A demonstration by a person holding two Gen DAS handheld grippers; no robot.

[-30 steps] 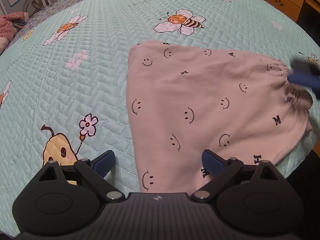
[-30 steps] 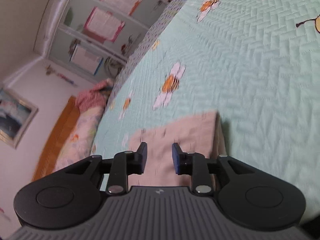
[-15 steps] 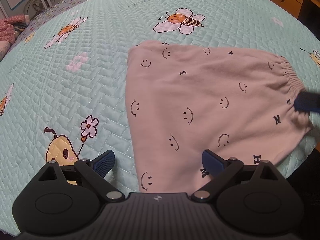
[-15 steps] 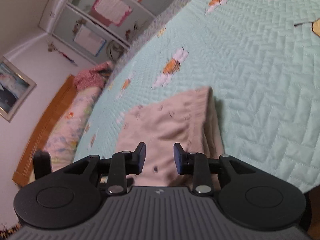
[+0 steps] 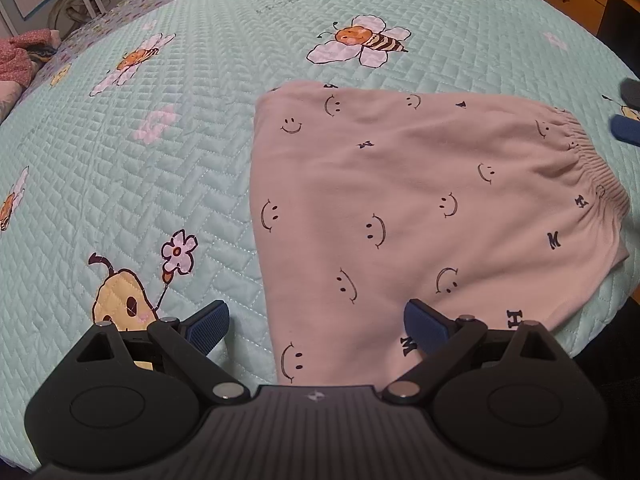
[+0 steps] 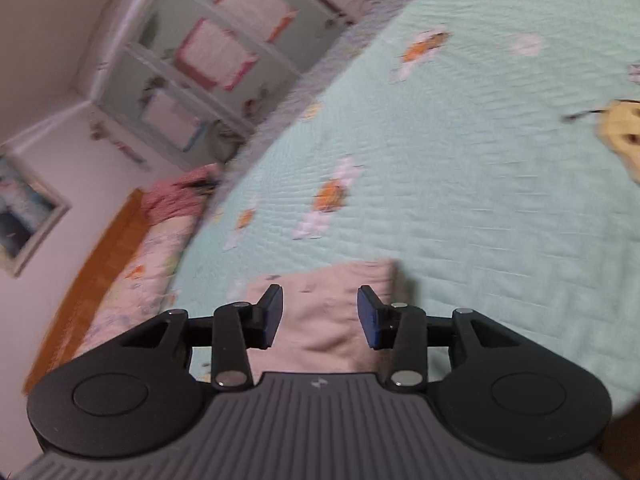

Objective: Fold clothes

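1. My right hand-held gripper [image 6: 320,312] has let go of the pink trousers [image 5: 400,200] since a second ago; its jaws are opening, nothing pinched.
2. The trousers lie folded on the bed's green quilt [image 5: 200,160].
3. My left hand-held gripper [image 5: 316,324] hangs spread wide over their near edge.

Left gripper [image 5: 316,320]: jaws spread wide, nothing clamped, pitched steeply down. Right gripper [image 6: 320,312]: jaws opening, about half spread, pads clear of contact, nothing gripped, pointing shallowly down; view is motion-blurred. Its blue fingertips [image 5: 624,130] poke in at the right edge of the left wrist view.
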